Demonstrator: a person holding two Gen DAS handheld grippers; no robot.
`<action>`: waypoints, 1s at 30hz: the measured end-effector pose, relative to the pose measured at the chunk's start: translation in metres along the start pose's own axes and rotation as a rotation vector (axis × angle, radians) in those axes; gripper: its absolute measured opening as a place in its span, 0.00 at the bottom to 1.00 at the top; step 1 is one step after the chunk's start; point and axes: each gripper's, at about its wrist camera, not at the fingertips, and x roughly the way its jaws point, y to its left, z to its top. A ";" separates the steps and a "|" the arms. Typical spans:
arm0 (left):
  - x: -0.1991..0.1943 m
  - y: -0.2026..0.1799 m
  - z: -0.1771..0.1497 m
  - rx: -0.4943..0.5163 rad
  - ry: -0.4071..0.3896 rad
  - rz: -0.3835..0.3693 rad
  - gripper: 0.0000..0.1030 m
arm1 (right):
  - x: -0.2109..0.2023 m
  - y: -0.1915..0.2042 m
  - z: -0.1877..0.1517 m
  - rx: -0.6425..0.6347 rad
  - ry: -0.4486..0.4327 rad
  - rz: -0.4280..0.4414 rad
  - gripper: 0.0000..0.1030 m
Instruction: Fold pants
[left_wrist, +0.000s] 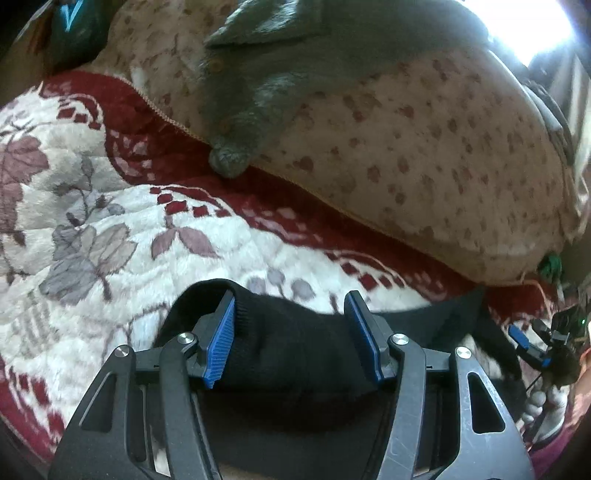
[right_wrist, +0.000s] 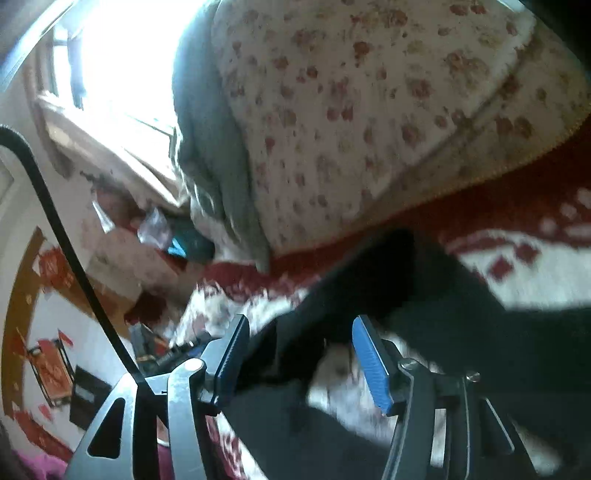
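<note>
Black pants (left_wrist: 295, 354) lie on a plush white and red floral blanket (left_wrist: 92, 221). My left gripper (left_wrist: 291, 299) has a bunched ribbed cuff of the pants filling the gap between its blue pads. The cloth wraps over the left fingertip (left_wrist: 225, 321). In the right wrist view, my right gripper (right_wrist: 301, 321) stands open over another part of the black pants (right_wrist: 406, 288). Cloth lies against its left finger, and bare blanket shows beside its right pad (right_wrist: 369, 358). The right gripper (left_wrist: 530, 334) also shows small at the right edge of the left wrist view.
A beige quilt with red flowers (left_wrist: 406, 147) is heaped behind the pants, with a grey garment (left_wrist: 266, 66) on top. A bright window (right_wrist: 122, 55) glares at the far side. Boxes and clutter (right_wrist: 122, 243) sit past the bed's edge. A black cable (right_wrist: 66, 236) hangs by the right gripper.
</note>
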 end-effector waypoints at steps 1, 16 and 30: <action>-0.005 -0.004 -0.004 0.017 -0.003 0.002 0.55 | -0.004 0.003 -0.007 -0.019 0.011 -0.013 0.55; -0.058 -0.022 -0.055 0.086 -0.060 -0.045 0.56 | 0.101 0.037 -0.041 -0.020 0.325 0.213 0.58; -0.009 -0.059 -0.044 0.127 0.041 -0.139 0.58 | 0.111 0.032 0.027 0.030 0.150 0.196 0.59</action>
